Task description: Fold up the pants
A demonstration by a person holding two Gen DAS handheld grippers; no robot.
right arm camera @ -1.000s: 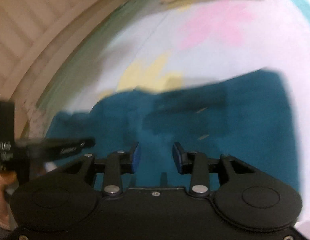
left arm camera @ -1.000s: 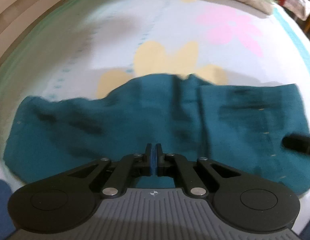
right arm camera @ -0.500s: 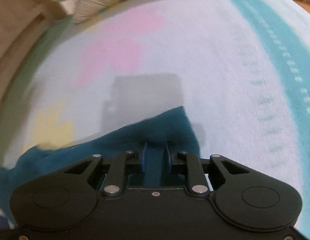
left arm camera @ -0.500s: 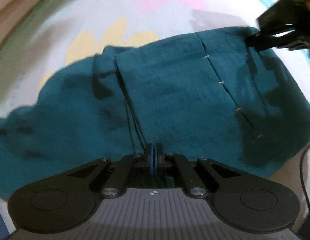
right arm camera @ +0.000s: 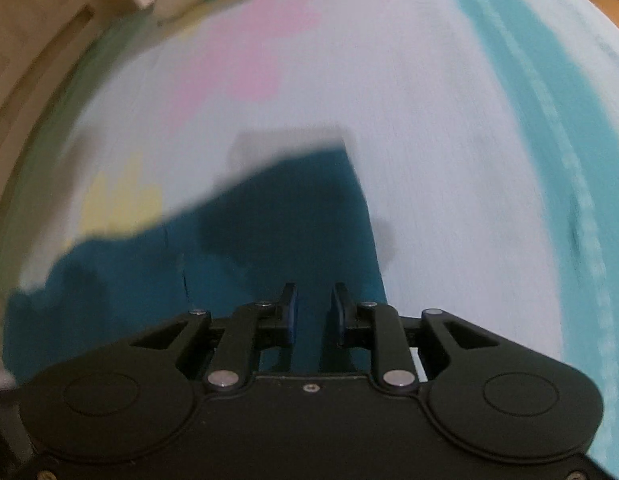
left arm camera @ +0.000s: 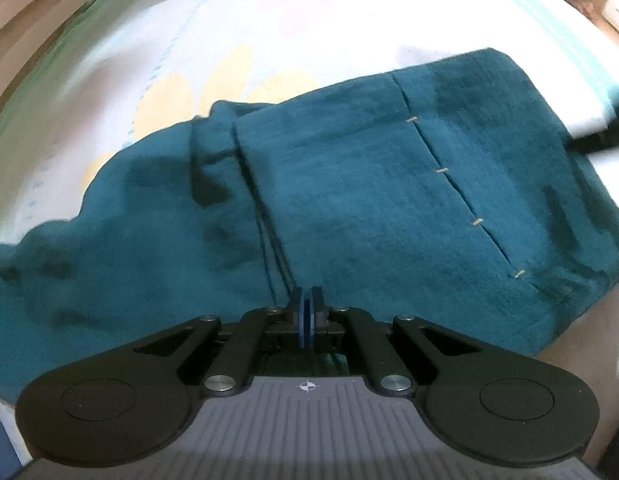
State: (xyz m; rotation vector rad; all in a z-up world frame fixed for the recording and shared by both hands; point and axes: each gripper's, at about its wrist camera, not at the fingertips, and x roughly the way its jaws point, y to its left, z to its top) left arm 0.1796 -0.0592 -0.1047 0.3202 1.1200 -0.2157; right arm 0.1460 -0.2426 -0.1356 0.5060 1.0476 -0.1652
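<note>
The pants are spread on the patterned bedsheet, directly ahead of and below the left gripper, their long axis running across its view from left to right. That gripper's jaws are pressed together at the near hem; whether cloth is pinched cannot be told. At the right-hand end, the right gripper is seen over the corner, jaws opening, fabric below but not clamped. The next fold looks set to run along that axis.
</note>
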